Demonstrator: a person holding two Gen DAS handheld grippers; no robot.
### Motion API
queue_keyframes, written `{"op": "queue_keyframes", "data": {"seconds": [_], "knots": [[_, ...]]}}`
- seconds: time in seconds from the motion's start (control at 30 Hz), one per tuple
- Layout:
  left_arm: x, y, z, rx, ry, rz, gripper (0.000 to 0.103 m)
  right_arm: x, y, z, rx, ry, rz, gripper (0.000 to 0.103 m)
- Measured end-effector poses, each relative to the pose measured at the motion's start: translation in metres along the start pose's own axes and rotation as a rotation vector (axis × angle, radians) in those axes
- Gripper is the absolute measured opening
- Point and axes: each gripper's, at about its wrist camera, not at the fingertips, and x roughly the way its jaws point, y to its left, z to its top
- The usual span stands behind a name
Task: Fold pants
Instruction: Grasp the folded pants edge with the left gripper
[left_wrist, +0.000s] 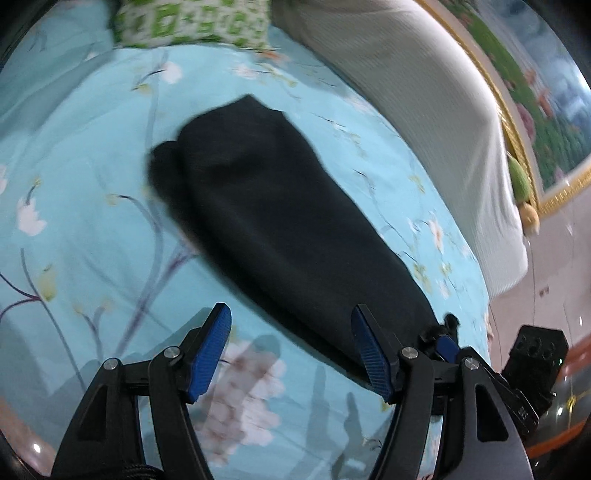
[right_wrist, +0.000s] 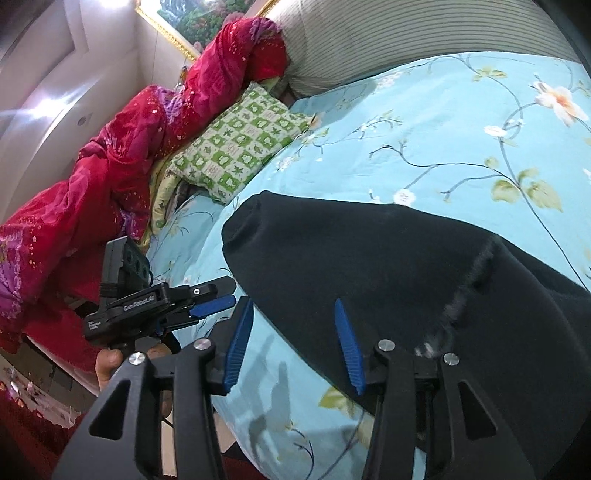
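Dark pants (left_wrist: 266, 218) lie flat as a long band on a light blue flowered bedsheet (left_wrist: 92, 177). My left gripper (left_wrist: 291, 354) is open and empty above the sheet, at the pants' near end. The right gripper also shows in this view (left_wrist: 443, 339), at the pants' near corner. In the right wrist view the pants (right_wrist: 388, 266) spread to the right. My right gripper (right_wrist: 293, 347) is open, its right finger over the pants' near edge, holding nothing. The left gripper (right_wrist: 210, 299) shows to the left, beside the pants' end.
A green and white checked pillow (right_wrist: 240, 144) lies at the head of the bed. A red patterned blanket (right_wrist: 122, 155) is bunched beside it. A grey striped headboard cushion (right_wrist: 388, 33) runs along the far side. A framed picture (left_wrist: 546, 110) hangs on the wall.
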Motion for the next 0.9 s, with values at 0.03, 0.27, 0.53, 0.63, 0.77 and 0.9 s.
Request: {"op": "queue_keyframes", "data": {"seconds": [0.03,0.27,0.53,0.63,0.77,0.9], "knots": [[0.0,0.005,0.002,-0.013,0.0,0.0,0.068,0.002,0.001,0.001,-0.002,0.003,0.0,0.047],[0.007,0.022,0.021,-0.079,-0.013,-0.009,0.068,0.025,0.007,0.018,-0.025,0.035,0.011,0.048],[0.024,0.025,0.044,-0.133,-0.029,-0.027,0.068,0.053,0.013,0.043,-0.064,0.067,0.003,0.048],[0.028,0.028,0.052,-0.149,-0.041,-0.029,0.068,0.069,0.016,0.057,-0.085,0.085,0.001,0.048],[0.029,0.035,0.056,-0.175,-0.06,-0.042,0.068,0.1,0.018,0.078,-0.126,0.134,-0.006,0.048],[0.032,0.037,0.061,-0.179,-0.068,-0.049,0.068,0.135,0.018,0.097,-0.166,0.198,-0.015,0.048]]}}
